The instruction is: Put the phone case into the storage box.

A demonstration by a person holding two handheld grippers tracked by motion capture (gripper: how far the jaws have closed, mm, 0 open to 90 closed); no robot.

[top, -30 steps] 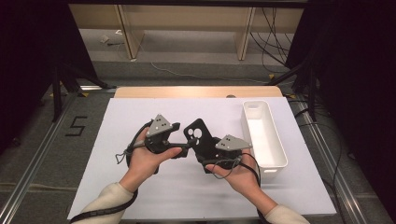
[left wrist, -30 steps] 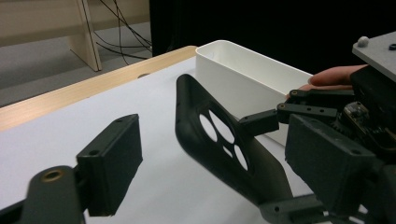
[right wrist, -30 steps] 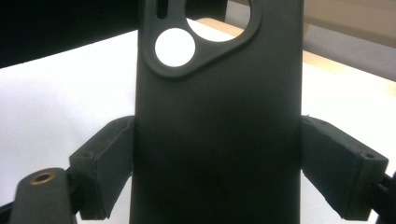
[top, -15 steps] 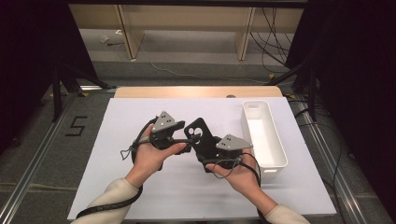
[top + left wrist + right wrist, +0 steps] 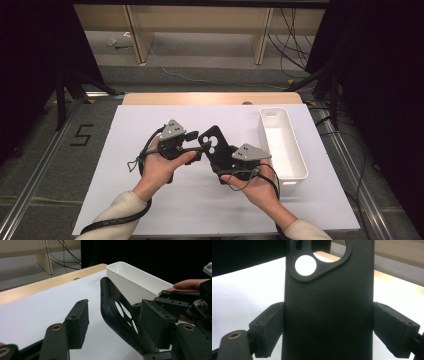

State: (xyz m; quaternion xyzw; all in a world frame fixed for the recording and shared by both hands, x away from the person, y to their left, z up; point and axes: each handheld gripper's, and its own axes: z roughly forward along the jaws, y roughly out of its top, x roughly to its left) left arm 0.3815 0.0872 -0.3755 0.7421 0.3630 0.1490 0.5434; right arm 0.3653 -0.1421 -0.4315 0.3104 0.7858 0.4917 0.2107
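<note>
Right gripper [image 5: 226, 156]: its two jaws clamp a black phone case [image 5: 216, 146] by its long edges, one pad on each side, as the right gripper view shows; the opening is no wider than the case.
Phone case: held up off the white sheet [image 5: 125, 130], between the right jaws; its end with the camera cut-outs points away from those jaws, toward the far side of the table. In the right gripper view [image 5: 325, 302] its flat back rises straight up from between the pads, with the white sheet showing through a round hole.
Left gripper [image 5: 202, 148]: jaws about half open and just been closing. The case's free end stands between them.
Left jaws and case: in the left gripper view the near pad on the left [image 5: 78, 323] stands well apart from the case [image 5: 112, 312]; the other pad is just beside the case's far face, and I cannot tell whether it touches.
Left hand [image 5: 160, 167]: wrapped round the left gripper's body, behind its jaws.
Right hand [image 5: 252, 184]: under the right gripper's body, behind its jaws.
White bin [image 5: 292, 150]: beyond the right gripper, on the side away from the left jaws, apart from both; in the left gripper view [image 5: 130, 280] it lies past the case.
</note>
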